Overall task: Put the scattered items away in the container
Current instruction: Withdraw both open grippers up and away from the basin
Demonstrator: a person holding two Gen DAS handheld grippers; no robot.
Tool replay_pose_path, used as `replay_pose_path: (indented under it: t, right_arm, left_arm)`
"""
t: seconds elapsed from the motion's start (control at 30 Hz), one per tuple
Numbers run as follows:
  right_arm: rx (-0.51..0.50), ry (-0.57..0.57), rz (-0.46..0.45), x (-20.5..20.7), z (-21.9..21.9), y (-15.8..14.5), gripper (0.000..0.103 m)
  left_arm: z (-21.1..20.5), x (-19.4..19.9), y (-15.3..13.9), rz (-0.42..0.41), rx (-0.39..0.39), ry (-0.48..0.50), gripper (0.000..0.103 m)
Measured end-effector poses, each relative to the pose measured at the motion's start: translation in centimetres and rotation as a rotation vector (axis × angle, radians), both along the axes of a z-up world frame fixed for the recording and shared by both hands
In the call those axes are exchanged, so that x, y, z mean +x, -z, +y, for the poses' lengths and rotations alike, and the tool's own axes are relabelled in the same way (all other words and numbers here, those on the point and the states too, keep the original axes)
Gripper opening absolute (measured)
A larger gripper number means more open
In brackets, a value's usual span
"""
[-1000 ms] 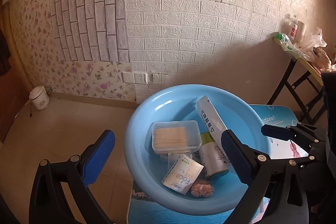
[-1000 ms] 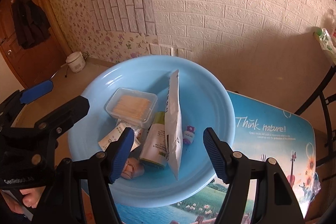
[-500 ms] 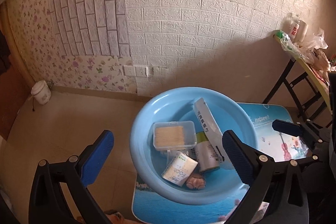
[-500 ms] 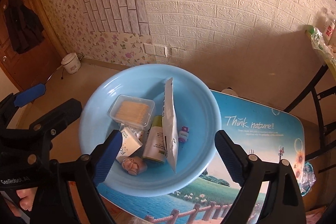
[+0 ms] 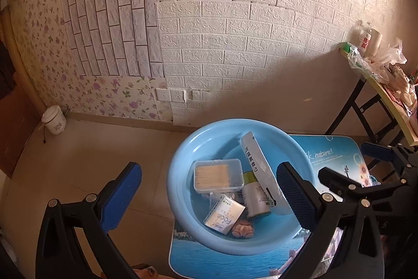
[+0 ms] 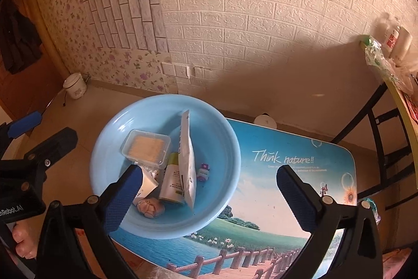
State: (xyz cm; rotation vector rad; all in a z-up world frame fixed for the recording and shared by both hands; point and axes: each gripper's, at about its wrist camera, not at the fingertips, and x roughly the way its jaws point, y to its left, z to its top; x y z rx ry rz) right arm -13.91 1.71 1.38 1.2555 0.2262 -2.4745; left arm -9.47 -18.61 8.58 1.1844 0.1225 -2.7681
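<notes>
Right wrist view: the right gripper (image 6: 206,190) stands with its jaws spread wide and nothing between the pads; they have just been opening, which reads as a release finished over the blue basin (image 6: 227,137). The basin sits below and to the left of the gripper's midline, on the left end of the printed table (image 6: 300,174). The left finger overlaps the basin's near side, while the right finger hangs over bare tabletop. Inside the basin, a white pouch (image 6: 186,156) stands on edge, leaning against a green-and-white tube (image 6: 171,182); it probably rests so because it was let go upright. Left of these lie a clear toothpick box (image 6: 146,147), a small carton (image 6: 146,182) partly behind the left finger, and a small brown figurine (image 6: 150,205). A tiny purple-and-white item (image 6: 203,171) lies to the right of the pouch.

Left wrist view: the left gripper (image 5: 209,195) is likewise wide open and empty, and the basin lies between its fingers, nearer the right one. No loose item shows on the visible tabletop, so the tidying appears finished or nearly so.
</notes>
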Motion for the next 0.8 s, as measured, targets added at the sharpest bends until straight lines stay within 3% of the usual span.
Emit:
replay_pose_path:
  t: [0.53,0.8]
  right_arm:
    - [-0.023,0.019,0.016,0.4,1.2,-0.8,0.103]
    - [-0.015,0.070,0.012,0.3,3.5,-1.0,0.103]
  left_arm:
    - [1.0,-0.1,0.4,-0.023,-0.008,-0.011,0.103]
    - [3.5,-0.7,0.6,-0.026,-0.006,0.037,0.103]
